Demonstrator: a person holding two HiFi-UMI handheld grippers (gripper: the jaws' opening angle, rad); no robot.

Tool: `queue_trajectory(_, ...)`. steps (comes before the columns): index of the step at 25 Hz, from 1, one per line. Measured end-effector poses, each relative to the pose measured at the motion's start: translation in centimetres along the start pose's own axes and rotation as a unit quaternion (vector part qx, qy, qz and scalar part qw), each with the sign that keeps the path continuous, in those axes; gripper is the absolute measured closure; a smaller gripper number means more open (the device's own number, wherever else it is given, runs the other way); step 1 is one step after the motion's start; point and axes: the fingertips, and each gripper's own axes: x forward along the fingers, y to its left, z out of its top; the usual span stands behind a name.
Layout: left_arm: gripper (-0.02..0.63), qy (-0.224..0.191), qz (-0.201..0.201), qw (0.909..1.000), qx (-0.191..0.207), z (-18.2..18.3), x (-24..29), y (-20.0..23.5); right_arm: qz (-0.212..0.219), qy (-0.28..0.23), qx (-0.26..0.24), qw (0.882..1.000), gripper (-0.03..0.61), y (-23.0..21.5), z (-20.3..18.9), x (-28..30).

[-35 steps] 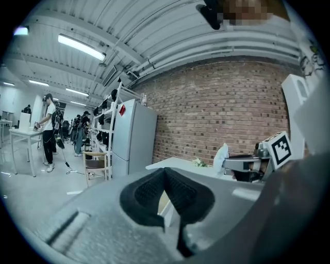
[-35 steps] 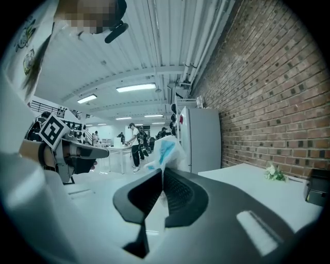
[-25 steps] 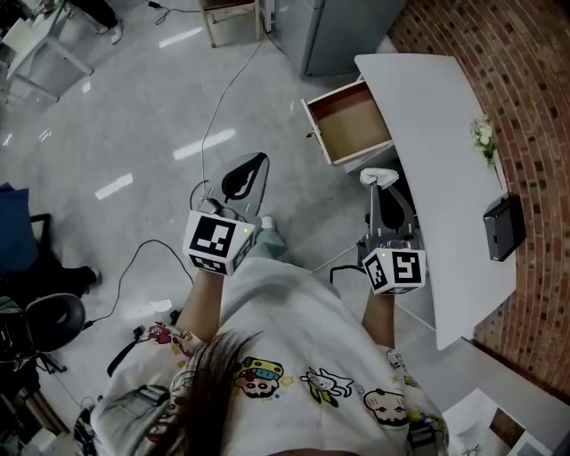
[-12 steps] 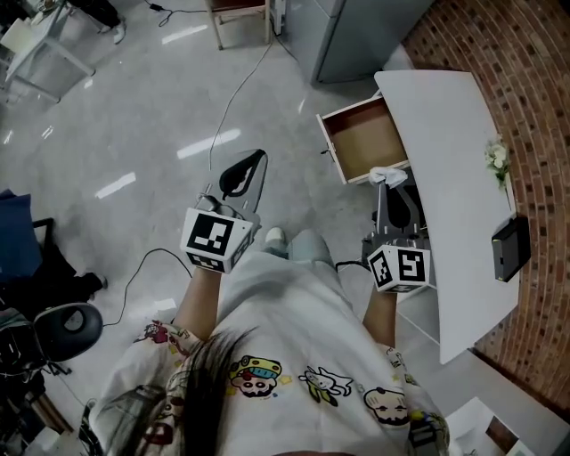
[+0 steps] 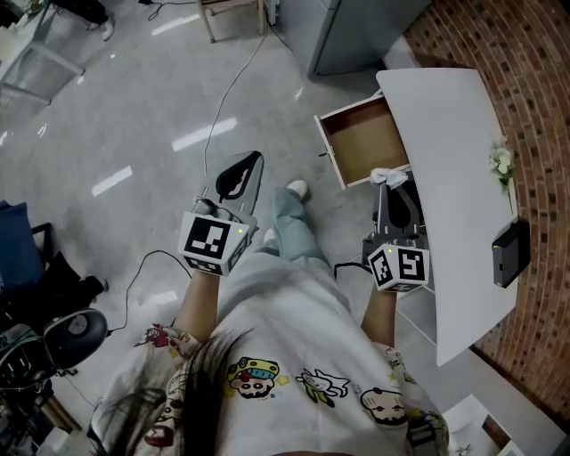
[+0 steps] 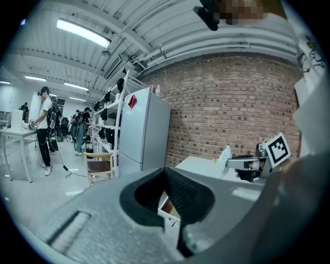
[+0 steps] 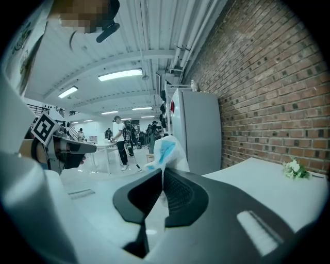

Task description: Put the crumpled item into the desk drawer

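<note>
At the near corner of the open desk drawer, the right gripper has its jaws closed on a crumpled white item with a light-blue patch. The right gripper view shows the item pinched at the jaw tips and sticking up past them. In the head view the item sits just beside the drawer's nearer side wall, by the front edge of the white desk. It is not inside the drawer, and whether it touches the wall cannot be told.

The drawer is pulled out toward the floor, its brown inside bare. Farther along the desk, near its back edge, lie a small sprig of white flowers and a black box, well apart from each other. A brick wall runs behind the desk, and a grey fridge stands past its far end.

The left gripper is held out over the grey floor, well apart from the desk. Its jaws are together with nothing between them. A thin cable trails across the floor toward a wooden chair.
</note>
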Motion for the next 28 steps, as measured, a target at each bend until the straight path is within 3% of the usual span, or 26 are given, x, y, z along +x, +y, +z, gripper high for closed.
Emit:
queue_trajectory(13, 0.614, 0.003, -0.046, 0.9988, 0.019, 4.9, 14.3, 4.2, -0.039, 0.02, 0.005, 0.999, 0.563, -7.7, 2.1, 10.9)
queue_trajectory(28, 0.614, 0.013, -0.123, 0.9915, 0.039, 8.2, 26.7, 3.3, -0.085, 0.017, 0.02, 0.996, 0.563, -14.3, 4.3, 16.0)
